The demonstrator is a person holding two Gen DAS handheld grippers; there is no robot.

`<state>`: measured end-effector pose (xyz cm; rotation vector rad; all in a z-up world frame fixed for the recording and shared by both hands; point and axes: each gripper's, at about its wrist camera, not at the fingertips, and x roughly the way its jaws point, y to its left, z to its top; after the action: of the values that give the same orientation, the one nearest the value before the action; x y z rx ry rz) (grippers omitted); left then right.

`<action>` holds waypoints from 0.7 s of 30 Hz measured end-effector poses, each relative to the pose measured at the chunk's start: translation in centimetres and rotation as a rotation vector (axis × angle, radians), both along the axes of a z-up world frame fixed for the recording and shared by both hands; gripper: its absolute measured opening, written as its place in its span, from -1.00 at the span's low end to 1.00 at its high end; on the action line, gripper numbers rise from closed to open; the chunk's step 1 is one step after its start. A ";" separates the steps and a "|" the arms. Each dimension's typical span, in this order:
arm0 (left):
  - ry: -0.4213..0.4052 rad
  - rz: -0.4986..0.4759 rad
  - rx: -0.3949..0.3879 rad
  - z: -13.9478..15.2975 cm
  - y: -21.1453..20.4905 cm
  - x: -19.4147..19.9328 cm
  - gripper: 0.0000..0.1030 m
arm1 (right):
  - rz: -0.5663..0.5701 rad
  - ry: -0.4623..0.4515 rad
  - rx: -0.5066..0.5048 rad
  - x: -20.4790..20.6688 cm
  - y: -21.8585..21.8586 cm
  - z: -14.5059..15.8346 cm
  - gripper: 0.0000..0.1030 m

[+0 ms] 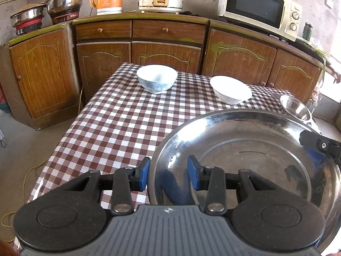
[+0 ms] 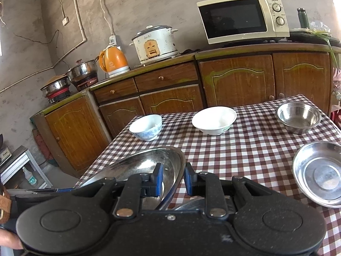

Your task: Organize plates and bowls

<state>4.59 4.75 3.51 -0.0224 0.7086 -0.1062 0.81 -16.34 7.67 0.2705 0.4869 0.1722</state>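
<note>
Big stainless steel plate (image 1: 245, 149) is off the table, tilted, carried by both grippers over the near part of the checked tablecloth (image 1: 119, 123).

Left gripper (image 1: 168, 175): fingers narrow, straddling the plate's near-left rim, one blue pad outside/under, one on the inner face. Reads as a clamp on the rim, though the outer pad's contact is hard to confirm.

Right gripper (image 2: 173, 181): also narrow, blue pads either side of the plate's thin edge, so holding the opposite rim. In the left wrist view its black finger shows at the plate's far-right rim.

Handling, my judgement: thin sheet steel, so stiff, fairly light for its width, not fragile but noisy and dent-prone if dropped. Polished surface is slippery and the rim is thin, so little to bite on. Wide and shallow, so it'll lever on the pads if only one side holds. Best hold: two opposite rim points, as now, kept level-ish.

Rel. to the plate: blue-patterned porcelain bowl (image 1: 157, 81) and white bowl (image 1: 231, 92) sit beyond it, toward the cabinets, well apart from each other. Small steel bowl (image 2: 298, 117) is beyond and to its right; a second steel plate (image 2: 319, 172) lies on the cloth to its right. Ceramics are heavier and chip; grip the rim wall, set down soft.
</note>
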 end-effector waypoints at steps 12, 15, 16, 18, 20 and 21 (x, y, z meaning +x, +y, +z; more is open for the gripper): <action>0.004 -0.033 -0.002 -0.2 -1.4 -0.6 -0.25 | -0.028 0.003 -0.001 -1.5 -1.7 -0.1 -0.45; 0.006 -0.039 -0.002 -0.3 -1.7 -0.7 -0.25 | -0.036 0.005 0.003 -1.8 -2.1 -0.1 -0.45; 0.007 -0.042 -0.003 -0.3 -1.8 -0.8 -0.25 | -0.038 0.006 0.005 -1.8 -2.2 -0.2 -0.45; 0.008 -0.045 -0.005 -0.4 -2.0 -0.9 -0.25 | -0.043 0.006 0.004 -2.0 -2.4 -0.2 -0.45; 0.011 -0.048 -0.006 -0.5 -2.3 -0.9 -0.25 | -0.046 0.006 0.004 -2.2 -2.7 -0.3 -0.45; 0.012 -0.050 -0.007 -0.5 -2.4 -1.0 -0.25 | -0.048 0.006 0.002 -2.3 -2.8 -0.3 -0.45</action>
<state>3.62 2.39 3.00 -0.0116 0.7207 -0.1566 -1.49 -19.13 7.38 0.2844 0.4862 0.1254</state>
